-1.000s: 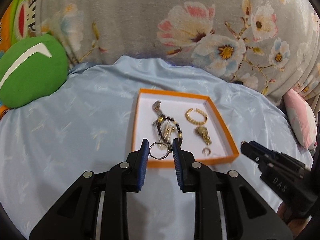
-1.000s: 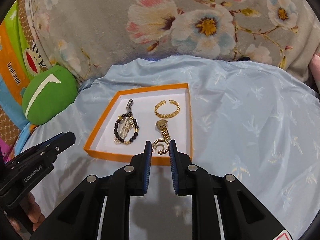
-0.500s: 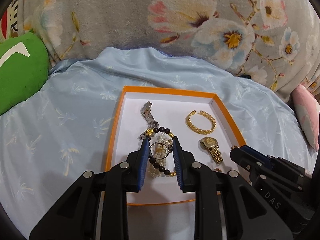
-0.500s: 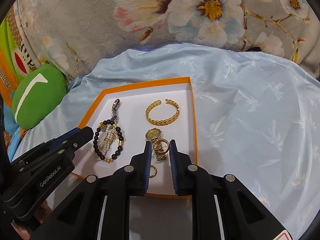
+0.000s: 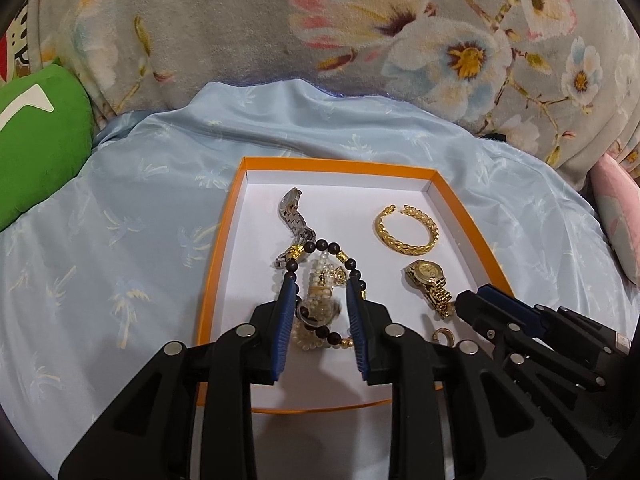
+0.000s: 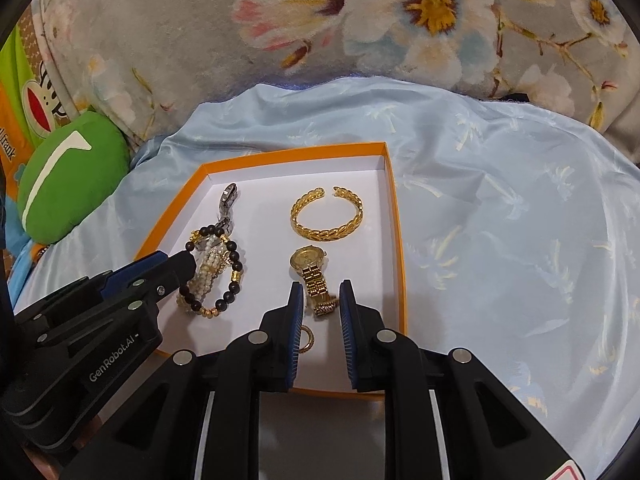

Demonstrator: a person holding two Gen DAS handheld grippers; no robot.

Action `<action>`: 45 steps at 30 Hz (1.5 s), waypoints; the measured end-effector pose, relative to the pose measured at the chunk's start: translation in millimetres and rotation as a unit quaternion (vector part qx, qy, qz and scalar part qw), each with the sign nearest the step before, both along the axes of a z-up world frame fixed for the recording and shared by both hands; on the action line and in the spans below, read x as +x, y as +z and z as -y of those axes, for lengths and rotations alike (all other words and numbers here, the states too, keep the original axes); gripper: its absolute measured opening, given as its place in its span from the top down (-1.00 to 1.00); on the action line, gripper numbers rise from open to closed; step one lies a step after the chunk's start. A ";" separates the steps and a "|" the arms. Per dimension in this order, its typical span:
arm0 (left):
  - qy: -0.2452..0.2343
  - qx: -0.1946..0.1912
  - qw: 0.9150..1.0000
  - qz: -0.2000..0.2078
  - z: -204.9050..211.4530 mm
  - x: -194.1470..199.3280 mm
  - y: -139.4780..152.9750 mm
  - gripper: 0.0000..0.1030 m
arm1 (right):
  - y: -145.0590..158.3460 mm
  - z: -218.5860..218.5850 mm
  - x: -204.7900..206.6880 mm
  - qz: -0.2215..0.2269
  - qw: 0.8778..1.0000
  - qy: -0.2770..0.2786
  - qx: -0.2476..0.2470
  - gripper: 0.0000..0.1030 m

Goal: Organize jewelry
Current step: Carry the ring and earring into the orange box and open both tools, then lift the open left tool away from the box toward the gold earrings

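An orange-rimmed white tray [image 5: 452, 190] [image 6: 394, 216] lies on light blue cloth. In it are a gold cuff [image 5: 406, 229] [image 6: 327, 214], a gold watch [image 5: 427, 280] [image 6: 311, 268], a dark bead bracelet with pearl beads [image 5: 324, 276] [image 6: 216, 270], a silver watch [image 5: 294, 214] and a small gold ring [image 5: 443, 336] [image 6: 306, 338]. My left gripper [image 5: 320, 298] is over the beads, jaws parted; a blurred silver ring [image 5: 320, 314] is between them, seemingly falling. My right gripper [image 6: 320, 300] is open over a gold ring [image 6: 326, 306] near the watch strap.
A green cushion [image 5: 36, 140] [image 6: 68, 176] sits at the left. A flowered grey blanket [image 5: 320, 32] rises behind the tray. A pink cushion [image 5: 618, 224] lies at the right edge. Blue cloth spreads right of the tray [image 6: 520, 240].
Both grippers moved forward over the tray. The left jaws widened and its silver ring slipped down, blurred. The right jaws opened and its gold ring now lies by the watch strap.
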State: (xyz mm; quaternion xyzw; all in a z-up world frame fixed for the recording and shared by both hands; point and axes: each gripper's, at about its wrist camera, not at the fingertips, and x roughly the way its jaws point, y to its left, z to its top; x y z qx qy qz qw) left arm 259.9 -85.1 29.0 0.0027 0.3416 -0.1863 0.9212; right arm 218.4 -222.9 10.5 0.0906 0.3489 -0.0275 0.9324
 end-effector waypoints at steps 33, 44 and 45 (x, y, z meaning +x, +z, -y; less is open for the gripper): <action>0.092 -0.021 0.996 0.005 -130.2 -156.8 -10.5 -0.14 | -13.0 -82.6 -209.0 -0.001 0.997 0.077 0.006 0.34; 0.099 -0.022 0.995 -0.009 -147.9 -198.5 -17.3 -0.14 | -21.3 -125.5 -215.8 -0.036 0.993 0.110 -0.008 0.40; 0.097 -0.022 0.995 -0.010 -148.2 -200.7 -17.5 -0.14 | -22.3 -127.2 -214.7 -0.039 0.993 0.112 -0.009 0.41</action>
